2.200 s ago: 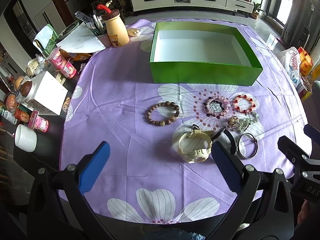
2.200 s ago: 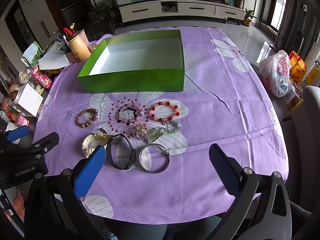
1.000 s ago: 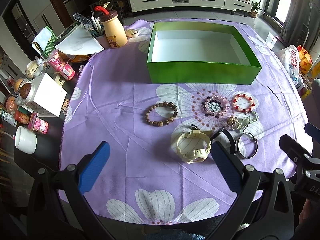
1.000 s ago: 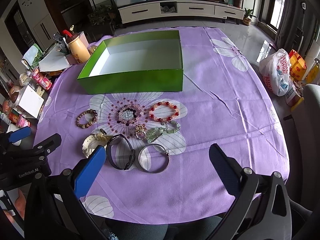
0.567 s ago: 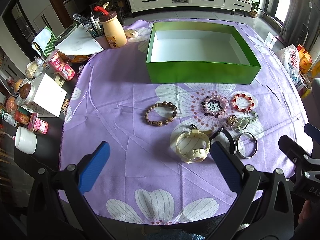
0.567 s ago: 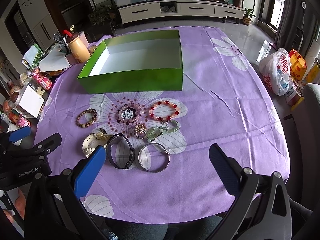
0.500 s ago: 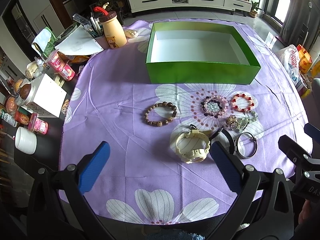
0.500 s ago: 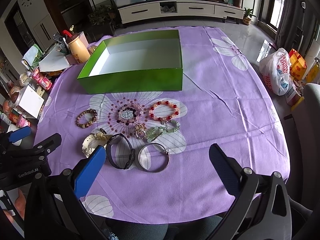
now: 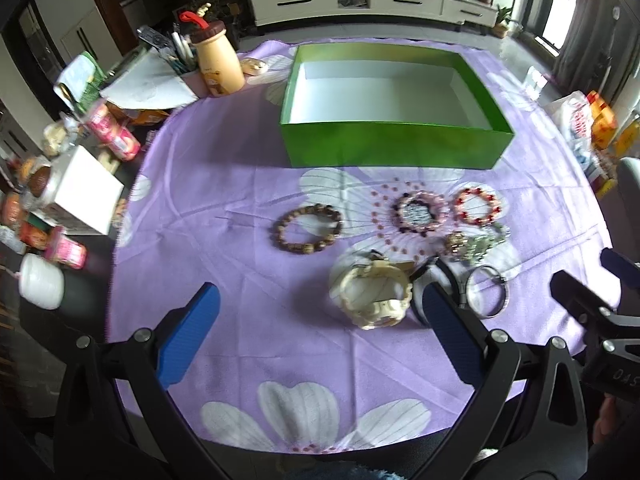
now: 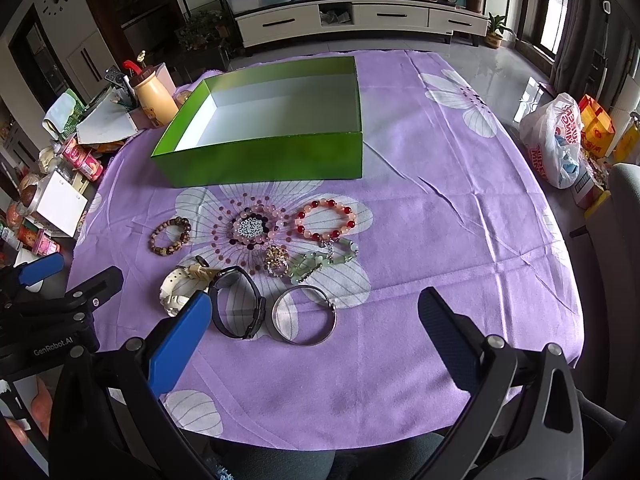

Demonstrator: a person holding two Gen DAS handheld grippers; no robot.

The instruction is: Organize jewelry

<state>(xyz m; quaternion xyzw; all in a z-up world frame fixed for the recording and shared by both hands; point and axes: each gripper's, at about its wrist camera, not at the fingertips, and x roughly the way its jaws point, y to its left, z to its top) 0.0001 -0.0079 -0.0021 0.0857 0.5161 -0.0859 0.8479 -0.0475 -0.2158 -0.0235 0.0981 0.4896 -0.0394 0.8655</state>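
Note:
An empty green box (image 9: pixel 394 155) (image 10: pixel 280 156) stands at the far middle of the purple flowered cloth. In front of it lie a brown bead bracelet (image 9: pixel 307 228) (image 10: pixel 171 236), a pink bead bracelet (image 9: pixel 419 214) (image 10: pixel 256 227), a red bead bracelet (image 9: pixel 477 206) (image 10: pixel 325 219), a green stone bracelet (image 10: pixel 320 262), a gold ring (image 10: pixel 277 258), a cream watch (image 9: pixel 376 295) (image 10: pixel 176 286), a black watch (image 10: pixel 239 307) and a silver bangle (image 9: pixel 487 290) (image 10: pixel 304 314). My left gripper (image 9: pixel 320 324) is open above the near cloth, left of the cream watch. My right gripper (image 10: pixel 316 338) is open near the bangle.
At the table's left edge stand a beige bottle (image 9: pixel 216 62), papers (image 9: pixel 148 84), pink cans (image 9: pixel 116 136), a white box (image 9: pixel 80 196) and a white cup (image 9: pixel 42 286). A plastic bag (image 10: pixel 556 140) and a chair (image 10: pixel 624 216) are on the right.
Both grippers have drifted slightly; the left one has edged forward and to the right. The jewelry and the box have not moved, and both grippers stay open.

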